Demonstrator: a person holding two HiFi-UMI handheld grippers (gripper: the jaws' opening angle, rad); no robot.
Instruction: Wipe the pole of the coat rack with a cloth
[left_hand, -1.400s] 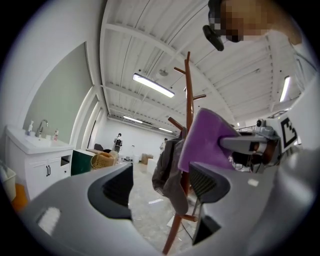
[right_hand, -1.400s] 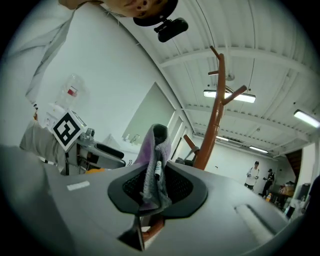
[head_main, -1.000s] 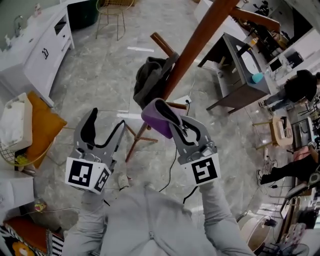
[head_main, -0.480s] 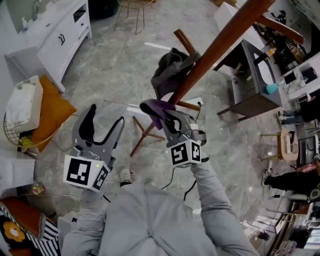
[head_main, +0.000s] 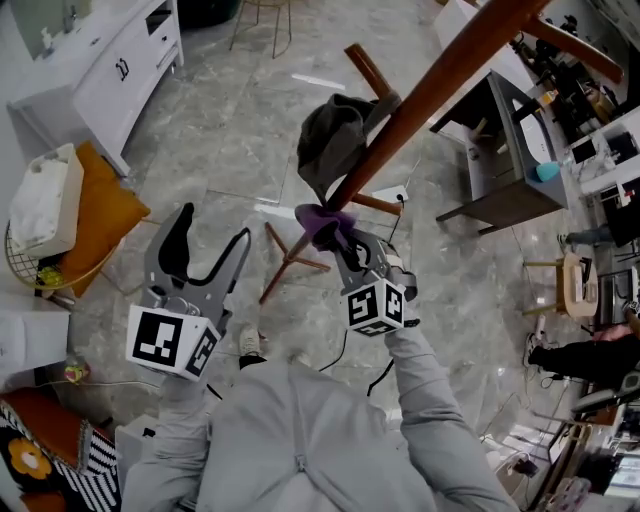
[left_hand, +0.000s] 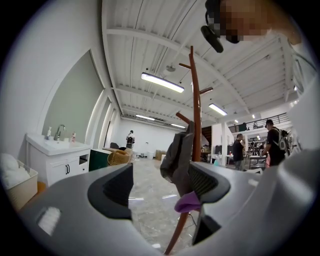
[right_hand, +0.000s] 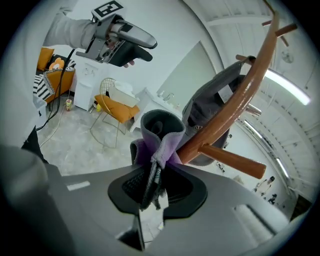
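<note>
The soft cloth (head_main: 320, 218) is pinched mid-fold by the right gripper (head_main: 342, 240), seemingly against the rigid pole (head_main: 430, 95) at one o'clock; the left gripper (head_main: 207, 245) is held wide.

Purple cloth (head_main: 320, 220) held against the coat rack (head_main: 366, 72) pole (head_main: 430, 85).
The cloth is a small bunch, purple outside and grey within, folded over on itself and pinched between the closed jaws of the right gripper (head_main: 337, 235). Its folded top touches the lower part of the pole, just beside a short side peg (right_hand: 232, 161). The pole is round, smooth, reddish-brown wood, standing upright, with more pegs branching off higher up.
</note>
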